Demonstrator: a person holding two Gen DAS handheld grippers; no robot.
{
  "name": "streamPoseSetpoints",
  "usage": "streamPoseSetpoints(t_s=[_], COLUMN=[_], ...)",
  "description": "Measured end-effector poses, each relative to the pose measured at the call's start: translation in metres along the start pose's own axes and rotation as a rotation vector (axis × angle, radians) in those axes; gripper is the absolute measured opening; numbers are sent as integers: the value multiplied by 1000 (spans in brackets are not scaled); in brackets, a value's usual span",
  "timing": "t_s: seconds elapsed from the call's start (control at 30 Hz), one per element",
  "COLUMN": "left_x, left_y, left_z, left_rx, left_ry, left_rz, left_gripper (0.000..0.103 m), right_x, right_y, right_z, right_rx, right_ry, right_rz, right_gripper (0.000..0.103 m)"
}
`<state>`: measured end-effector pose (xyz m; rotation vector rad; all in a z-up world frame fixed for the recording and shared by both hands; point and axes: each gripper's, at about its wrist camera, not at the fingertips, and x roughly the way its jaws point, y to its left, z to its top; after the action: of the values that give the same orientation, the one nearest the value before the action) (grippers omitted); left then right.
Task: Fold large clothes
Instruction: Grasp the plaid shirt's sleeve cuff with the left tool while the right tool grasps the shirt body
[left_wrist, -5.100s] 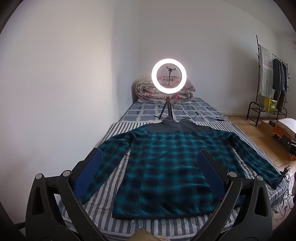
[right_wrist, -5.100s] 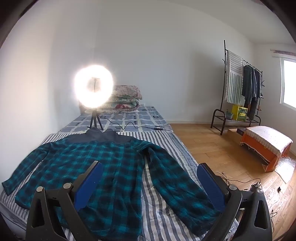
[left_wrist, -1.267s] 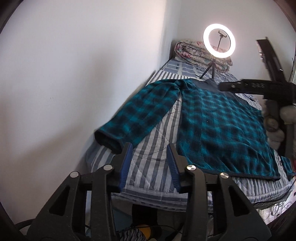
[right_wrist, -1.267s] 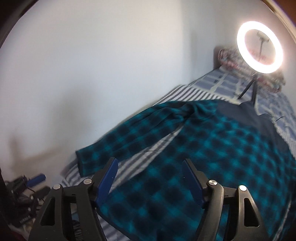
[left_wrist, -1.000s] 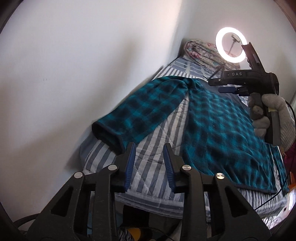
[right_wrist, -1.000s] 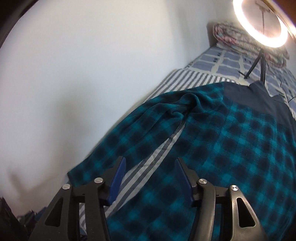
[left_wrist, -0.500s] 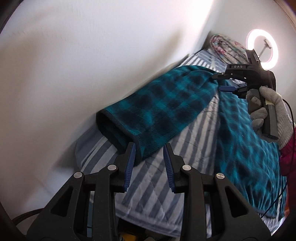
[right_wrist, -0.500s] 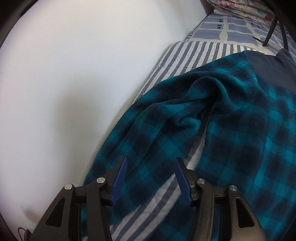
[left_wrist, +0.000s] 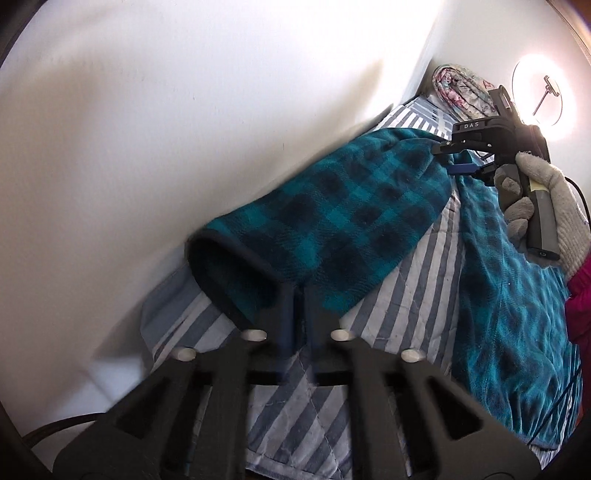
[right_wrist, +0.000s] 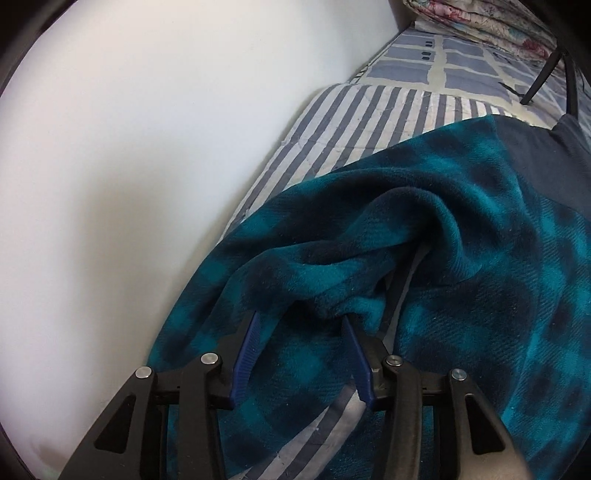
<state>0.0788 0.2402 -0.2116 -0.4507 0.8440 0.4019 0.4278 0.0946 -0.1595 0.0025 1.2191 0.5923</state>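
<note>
Jacket: I am seeing the teal plaid fleece jacket (left_wrist: 517, 325) lying flat on the striped bed (left_wrist: 417, 280).
Left hand-held gripper (left_wrist: 293, 295): clenched on the sleeve cuff (left_wrist: 236, 273).
Right hand-held gripper (right_wrist: 301, 328): I am closing its jaws around the bunched sleeve (right_wrist: 332, 266) near the shoulder; the pads are not pressing yet.
Risk, left: the thin pinch on the cuff edge may be slipping once I lift.
Risk, right: thick fleece may be bunching, or I may be catching the bed cover underneath.
Axis: the sleeve is running long from cuff, nearest me beside the wall (left_wrist: 184, 129), diagonally up to the shoulder.
</note>
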Motion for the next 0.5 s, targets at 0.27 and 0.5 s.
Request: streamPoseSetpoints(t_s=[0.27, 0.5], left_x=[-15, -14], left_y=[-4, 6], left_z=[0, -5], left_rx=[31, -17], left_ry=[-76, -30], left_rz=[25, 9], left_gripper=[0, 51], right_x=[20, 0], right_y=[0, -18], right_z=[8, 10], right_rx=[5, 3], right_ry=[15, -23], right_rz=[2, 28], right_gripper=[9, 0])
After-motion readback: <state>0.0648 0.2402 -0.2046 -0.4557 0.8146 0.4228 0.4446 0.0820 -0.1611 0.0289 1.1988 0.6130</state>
